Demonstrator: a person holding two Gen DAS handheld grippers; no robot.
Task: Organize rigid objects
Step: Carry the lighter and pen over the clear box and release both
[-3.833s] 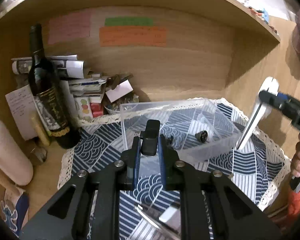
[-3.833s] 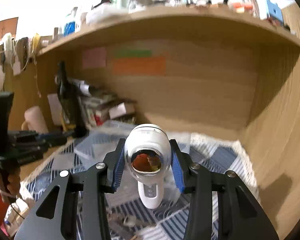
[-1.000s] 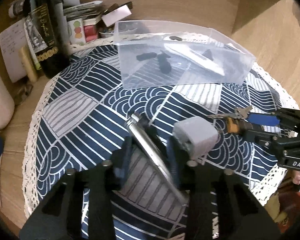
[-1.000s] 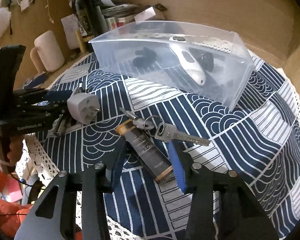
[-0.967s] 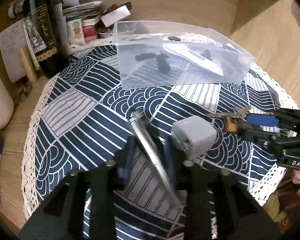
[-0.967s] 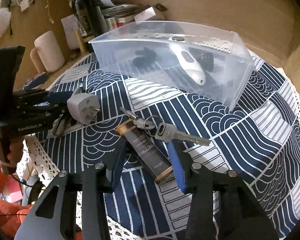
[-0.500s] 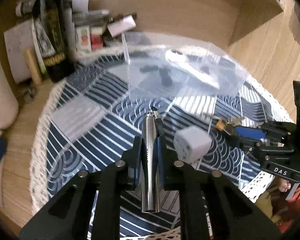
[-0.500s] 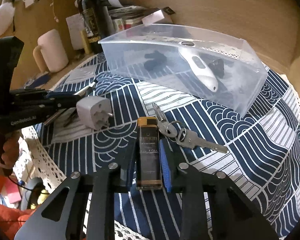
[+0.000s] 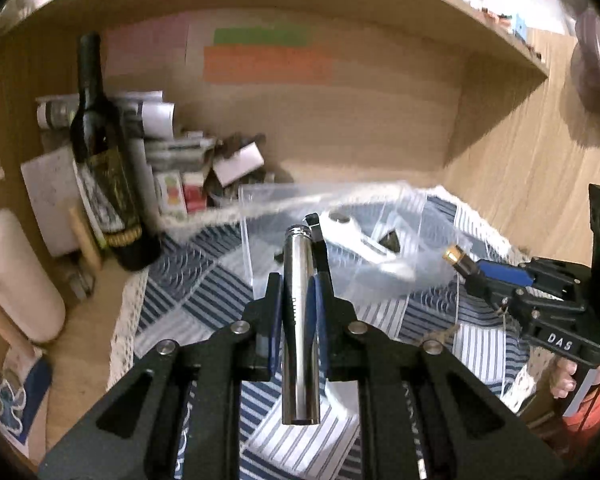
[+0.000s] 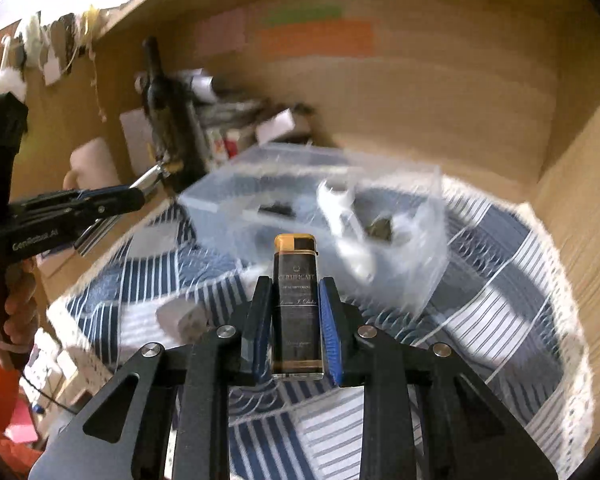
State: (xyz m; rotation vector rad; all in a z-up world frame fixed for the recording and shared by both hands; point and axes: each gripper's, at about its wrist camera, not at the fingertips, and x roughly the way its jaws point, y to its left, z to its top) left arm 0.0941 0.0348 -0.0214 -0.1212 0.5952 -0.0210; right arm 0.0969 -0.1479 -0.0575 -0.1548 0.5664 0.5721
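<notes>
My left gripper (image 9: 296, 292) is shut on a silver metal tube with a black clip (image 9: 298, 320) and holds it above the cloth, in front of the clear plastic box (image 9: 260, 204). My right gripper (image 10: 294, 300) is shut on a black and gold lighter (image 10: 296, 300), also lifted and pointing at the clear box (image 10: 204, 196). The box holds a white handheld device (image 10: 344, 236) and small dark pieces (image 10: 380, 228). A grey plug adapter (image 10: 184, 320) lies on the blue patterned cloth (image 10: 500, 300). The right gripper (image 9: 496, 276) shows in the left wrist view.
A dark wine bottle (image 9: 104, 164) stands at the back left beside stacked papers and small boxes (image 9: 192, 160). A white mug (image 9: 12, 276) stands at the left edge. The wooden shelf (image 9: 380, 8) hangs over the desk; a wooden side wall (image 9: 540, 184) is on the right.
Both grippers closed on their objects on the cloth and lifted them: the left with the silver tube, the right with the lighter. Both views now tilt up toward the box.
</notes>
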